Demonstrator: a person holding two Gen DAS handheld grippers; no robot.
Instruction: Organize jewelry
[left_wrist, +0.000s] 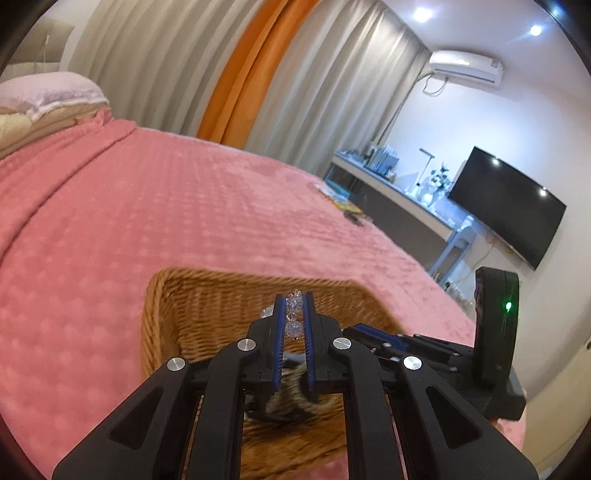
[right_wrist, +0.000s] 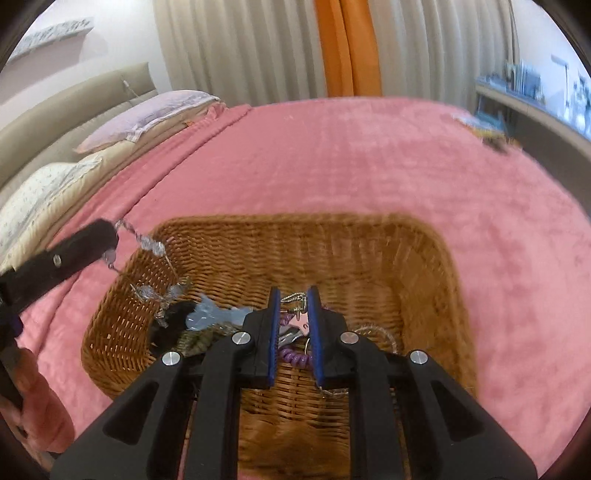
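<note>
Clear faceted-bead necklace on a thin metal chain (right_wrist: 147, 245) pinched between the blue pads of the left gripper (left_wrist: 293, 308), raised above the near-left corner of the rectangular woven wicker basket (right_wrist: 424, 266) resting on the pink quilted bed cover (right_wrist: 351, 155). Lower end of the strand trailing down into the heap of jewelry at the left side of the basket floor, among a pale blue piece (right_wrist: 210, 314) and dark items; free of the heap or caught in it, cannot tell. Best done by lifting slowly and straight up, pausing if the chain drags neighbours along, and keeping the clamp on beads rather than bare chain. Right gripper (right_wrist: 291, 317) poised low over the middle of the basket, jaws narrowly parted around a purple coiled band (right_wrist: 293, 356) and a small silver-and-pink charm (right_wrist: 295, 314), apparently enclosing without yet clamping; contact not resolvable. Left tool reaching in obliquely from the left edge, fingers angled slightly upward; right tool aimed forward and downward into the basket, level between its two fingers. Motion blur across both views.
</note>
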